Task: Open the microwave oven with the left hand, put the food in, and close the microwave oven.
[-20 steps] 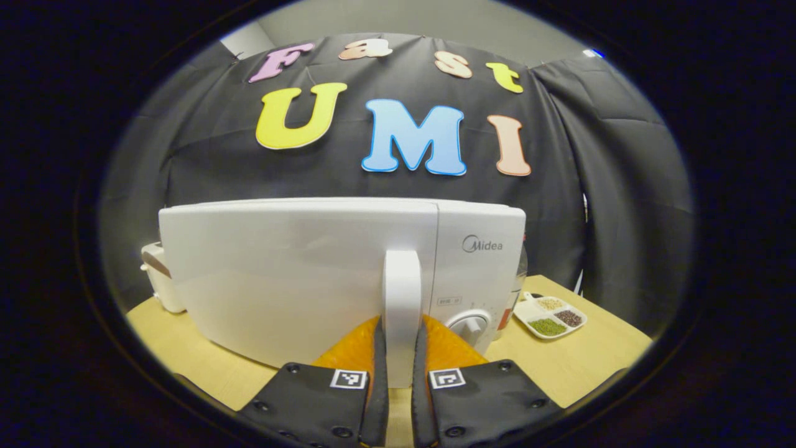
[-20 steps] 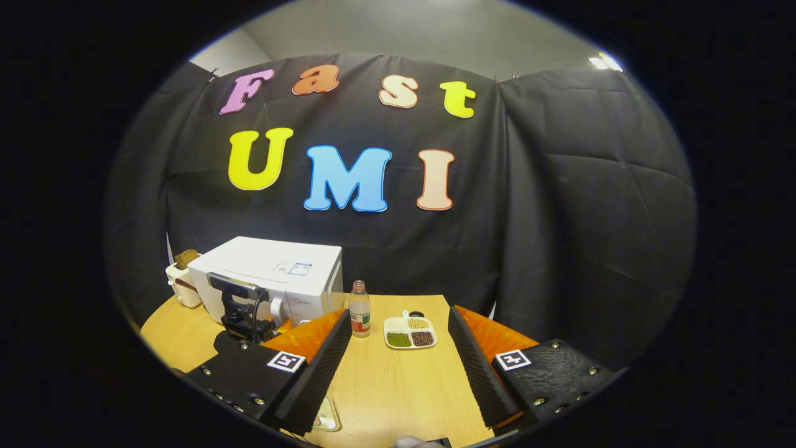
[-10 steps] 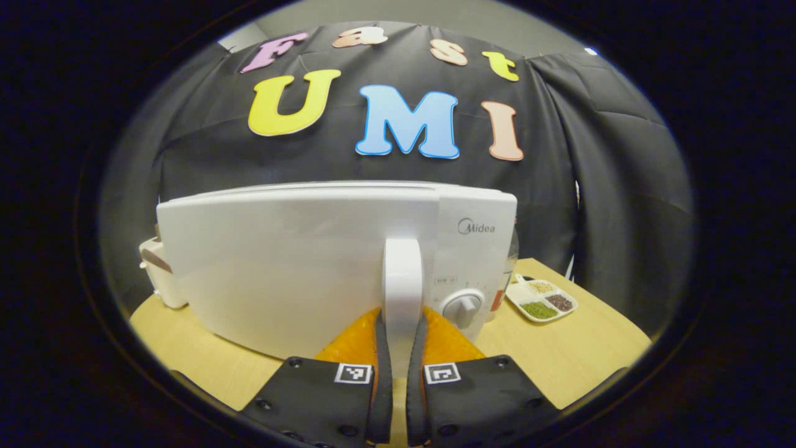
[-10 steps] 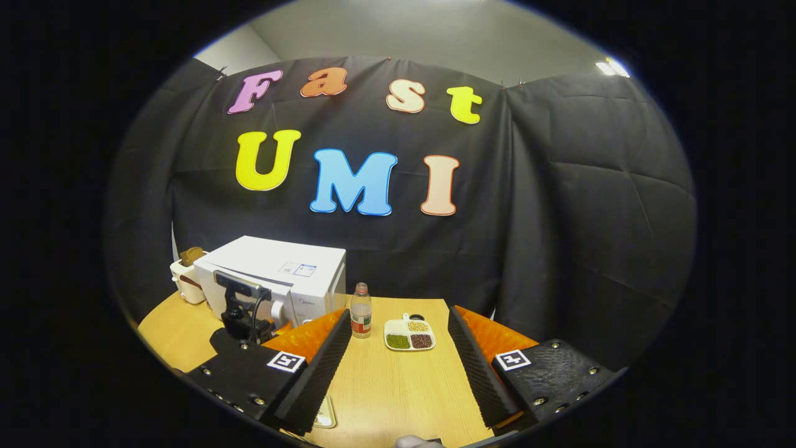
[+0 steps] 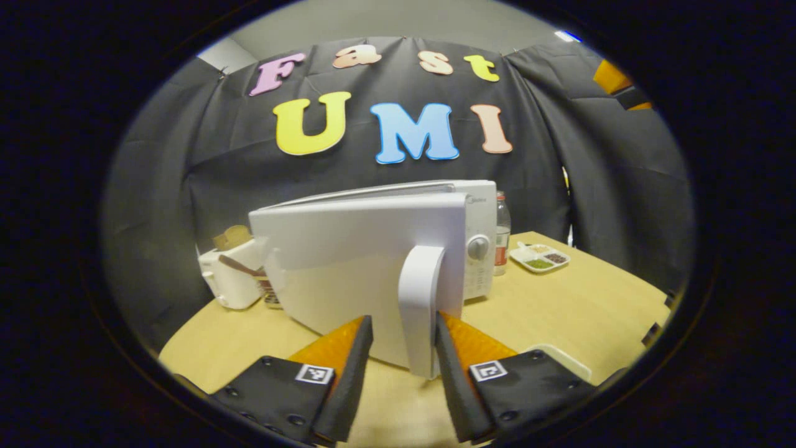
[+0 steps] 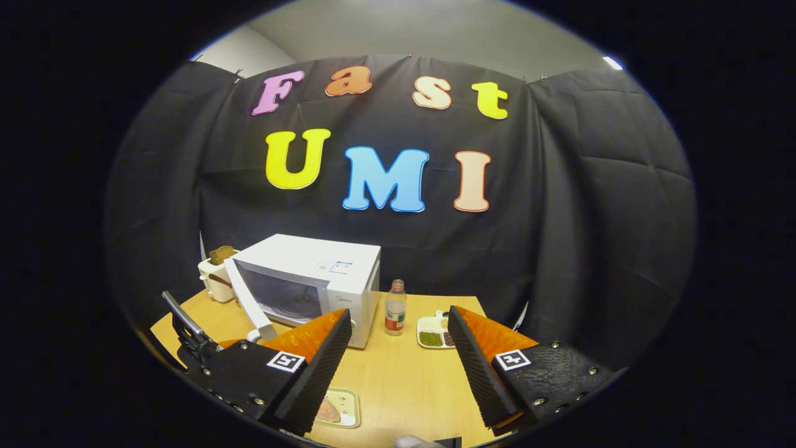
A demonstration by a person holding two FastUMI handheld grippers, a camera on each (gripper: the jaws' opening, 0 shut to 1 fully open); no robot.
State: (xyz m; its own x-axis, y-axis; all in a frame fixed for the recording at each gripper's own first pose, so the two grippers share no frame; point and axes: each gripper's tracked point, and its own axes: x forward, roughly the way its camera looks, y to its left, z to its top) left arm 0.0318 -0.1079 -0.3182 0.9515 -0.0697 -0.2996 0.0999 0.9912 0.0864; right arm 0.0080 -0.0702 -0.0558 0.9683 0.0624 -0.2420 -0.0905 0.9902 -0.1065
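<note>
The white microwave (image 6: pixel 345 264) stands at the back left of the table, its door (image 5: pixel 367 261) swung partly out and its cavity (image 6: pixel 283 295) showing. The door's white handle (image 5: pixel 421 305) stands between the fingers of my left gripper (image 5: pixel 403 318), which is open, with a gap on the handle's left side. My right gripper (image 6: pixel 398 312) hangs open over the table's middle, with nothing in it. The food lies on a small tray (image 6: pixel 337 408) just below the right gripper's left finger. A corner of that tray (image 5: pixel 563 359) shows in the left gripper view.
A white toaster (image 5: pixel 229 281) holding bread stands left of the microwave. A bottle (image 6: pixel 394 308) and a divided dish of grains (image 6: pixel 432 333) sit to its right. The wooden table (image 5: pixel 572 305) is bare in front of them. Black cloth walls close off the back.
The microwave door has swung out from shut to partly open. My left gripper went from shut on the handle to open around it. The right gripper stayed open.
</note>
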